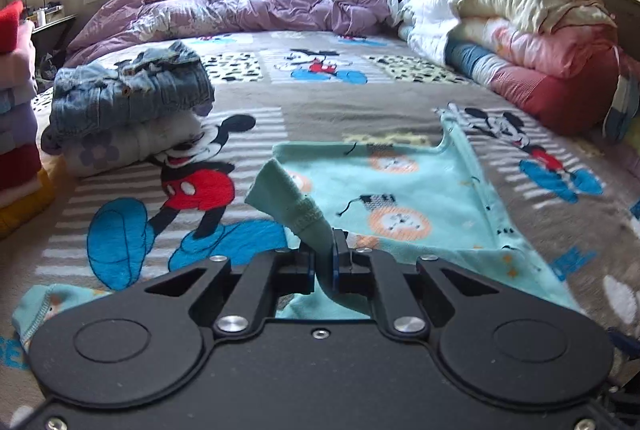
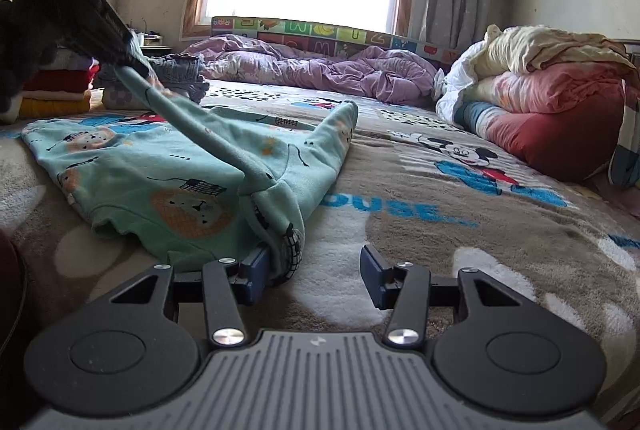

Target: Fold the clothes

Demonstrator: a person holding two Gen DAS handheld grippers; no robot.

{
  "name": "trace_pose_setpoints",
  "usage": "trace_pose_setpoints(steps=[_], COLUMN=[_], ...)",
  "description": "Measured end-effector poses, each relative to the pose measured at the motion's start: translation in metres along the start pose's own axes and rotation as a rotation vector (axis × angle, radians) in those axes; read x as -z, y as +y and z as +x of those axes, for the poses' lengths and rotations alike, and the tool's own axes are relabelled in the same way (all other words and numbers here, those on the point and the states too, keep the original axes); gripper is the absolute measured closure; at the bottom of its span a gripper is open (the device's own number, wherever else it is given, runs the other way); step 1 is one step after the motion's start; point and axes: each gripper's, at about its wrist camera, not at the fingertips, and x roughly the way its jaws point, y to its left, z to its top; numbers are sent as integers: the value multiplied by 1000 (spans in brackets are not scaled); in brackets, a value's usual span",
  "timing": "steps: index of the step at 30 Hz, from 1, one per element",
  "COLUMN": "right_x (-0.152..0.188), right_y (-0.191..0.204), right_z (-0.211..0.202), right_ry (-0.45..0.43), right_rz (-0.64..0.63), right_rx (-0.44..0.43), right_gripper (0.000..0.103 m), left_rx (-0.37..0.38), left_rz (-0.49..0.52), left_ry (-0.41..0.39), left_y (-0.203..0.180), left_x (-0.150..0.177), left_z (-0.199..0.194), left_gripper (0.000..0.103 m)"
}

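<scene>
Our left gripper (image 1: 322,262) pinches the soft, floppy green top's (image 2: 160,166) sleeve (image 1: 288,198); our right gripper (image 2: 316,274) gapes empty, so we should grab its hem.

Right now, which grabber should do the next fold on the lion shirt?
The left gripper, probably. Its jaws are already shut on the teal shirt's sleeve, lifted and ready to carry across. The right gripper has jaws open, holding nothing, beside the teal shirt.

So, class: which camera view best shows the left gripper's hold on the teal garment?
Left wrist view: the left gripper is shut on the teal garment. The right wrist view shows it small, top left, lifting a stretched strip.
</scene>
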Motion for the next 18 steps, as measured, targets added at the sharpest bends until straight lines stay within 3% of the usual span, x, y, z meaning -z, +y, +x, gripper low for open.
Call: trace_pose_setpoints(steps=[4,8,12,18], right_x=[-6,-11,-12,-32], right_y=[-3,-25,-41,-42], right_z=[-20,-40,-29,-1], right_ry=[-3,-53,-44,-56], right_rz=[-7,125,185,168], right_rx=[-59,-77,-29,-94], right_gripper=[53,54,55,60], left_rx=[-3,3,25,28], left_rz=[30,-1,-38,4], left_ry=[-1,-36,-52,-49], left_y=[-1,6,13,8], left_x=[7,6,3,-1], left_z=[3,-4,-7,0], left_gripper=[97,97,97,97])
